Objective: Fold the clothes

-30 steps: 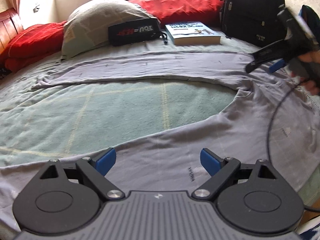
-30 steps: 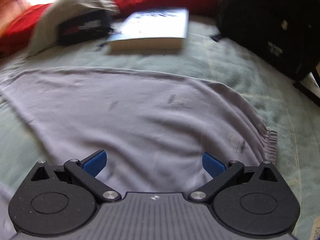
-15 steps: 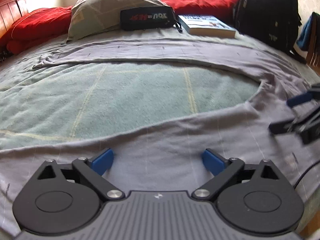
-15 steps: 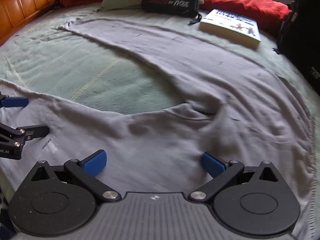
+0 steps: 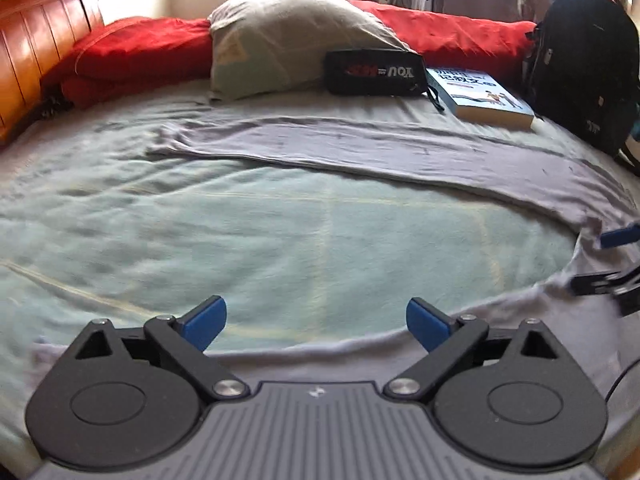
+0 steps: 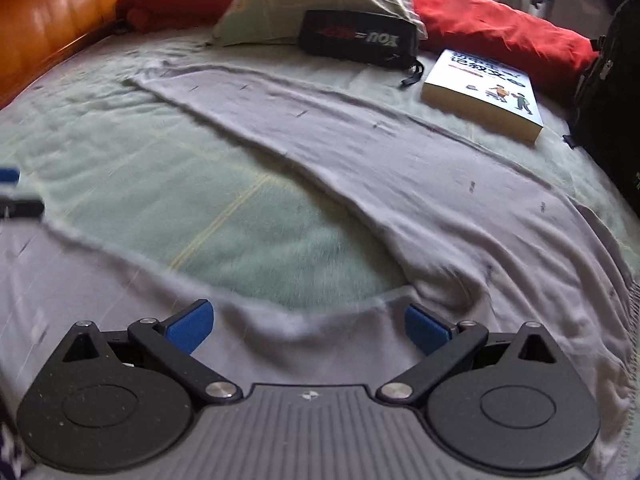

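Two grippers stood wide open over a pair of grey trousers [image 6: 400,168] spread in a V on the green blanket [image 6: 180,184] of the bed, and neither had hold of anything. In my left wrist view the left gripper [image 5: 316,316] hung at the bottom of the frame over the near leg, whose edge ran just beneath its blue pads. The far leg stretched across the middle of the frame toward the pillow [image 5: 288,36]. In my right wrist view the right gripper [image 6: 308,322] sat at the bottom centre, just above the crotch where the two legs met, with the waistband toward the lower right.

I judged the step in hand to be taking hold of the near leg so it could be laid over the far one. To do it well I would have wanted each gripper low enough to pinch both layers of cloth at the edge, one near the crotch and one toward the cuff, and to lift them together so the leg travelled flat. The book [image 6: 484,92] and black pouch [image 6: 356,38] in the upper part of the frame lay close to the far leg, so I would have kept the fold short of them.
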Motion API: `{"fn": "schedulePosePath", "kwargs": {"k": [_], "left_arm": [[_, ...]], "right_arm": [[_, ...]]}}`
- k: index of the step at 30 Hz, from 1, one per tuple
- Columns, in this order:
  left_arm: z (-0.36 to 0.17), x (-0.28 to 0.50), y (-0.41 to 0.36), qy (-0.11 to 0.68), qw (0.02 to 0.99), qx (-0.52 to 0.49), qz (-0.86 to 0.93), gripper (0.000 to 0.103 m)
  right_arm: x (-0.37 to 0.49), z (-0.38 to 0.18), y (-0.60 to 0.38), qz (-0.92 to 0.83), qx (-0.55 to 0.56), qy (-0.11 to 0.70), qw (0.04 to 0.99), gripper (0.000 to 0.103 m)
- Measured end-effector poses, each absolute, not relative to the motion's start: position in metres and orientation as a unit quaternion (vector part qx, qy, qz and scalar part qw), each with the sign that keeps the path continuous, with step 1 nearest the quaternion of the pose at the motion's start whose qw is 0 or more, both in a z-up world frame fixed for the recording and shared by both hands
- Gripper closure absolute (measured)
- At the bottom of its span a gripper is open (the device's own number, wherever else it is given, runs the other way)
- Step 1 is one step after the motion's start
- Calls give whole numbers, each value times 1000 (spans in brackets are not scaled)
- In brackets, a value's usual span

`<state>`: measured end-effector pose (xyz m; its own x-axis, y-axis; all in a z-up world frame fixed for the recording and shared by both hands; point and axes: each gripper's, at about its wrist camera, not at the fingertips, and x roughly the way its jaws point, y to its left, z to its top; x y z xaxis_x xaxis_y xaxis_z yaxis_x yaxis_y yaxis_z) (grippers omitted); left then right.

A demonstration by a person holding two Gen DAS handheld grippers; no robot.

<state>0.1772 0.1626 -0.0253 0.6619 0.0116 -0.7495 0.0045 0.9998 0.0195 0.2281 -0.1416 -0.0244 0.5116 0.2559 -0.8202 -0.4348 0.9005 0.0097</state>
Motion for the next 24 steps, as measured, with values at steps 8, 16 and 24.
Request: {"fn": "schedulePosePath", "kwargs": {"k": [8,16,24], "left_arm": [[-71,154,228,433,900,-18,40,4],[-57,129,198,397,918,6,10,6],[-37,108,125,378,922,65,-55,5]], "right_arm": [[185,-46,-167,194,-101,485,847,0],[171,-34,-193,154,-82,474,863,0],[151,-33,-222,126,-65,454,879,0]]}}
